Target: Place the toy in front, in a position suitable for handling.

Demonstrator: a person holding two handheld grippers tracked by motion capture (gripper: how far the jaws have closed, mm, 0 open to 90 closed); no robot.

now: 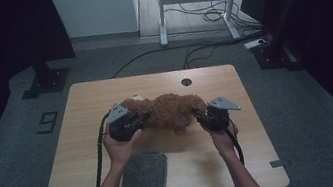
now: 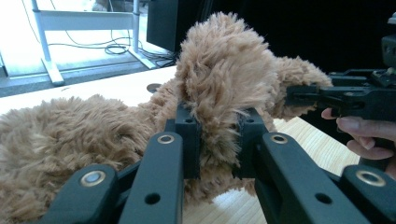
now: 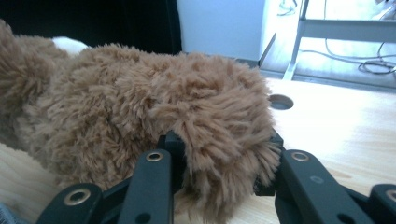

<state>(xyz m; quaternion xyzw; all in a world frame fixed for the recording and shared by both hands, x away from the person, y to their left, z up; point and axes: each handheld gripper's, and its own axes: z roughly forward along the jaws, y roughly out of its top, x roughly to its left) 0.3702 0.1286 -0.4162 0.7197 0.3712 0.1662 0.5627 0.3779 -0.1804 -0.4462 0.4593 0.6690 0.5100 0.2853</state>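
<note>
Both grippers, left gripper (image 2: 218,140) and right gripper (image 3: 224,163), clamp opposite ends of the brown plush toy (image 1: 170,110) above the table (image 1: 246,162), beyond a grey cloth (image 1: 145,175).

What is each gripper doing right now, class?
Left gripper: closed on a limb of the brown plush toy.
Right gripper: closed on another furry part of the toy.

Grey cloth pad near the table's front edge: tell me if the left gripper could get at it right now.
Probably not yet: the left gripper is shut on the plush toy. The grey pad itself lies uncovered just below that hand.
</note>
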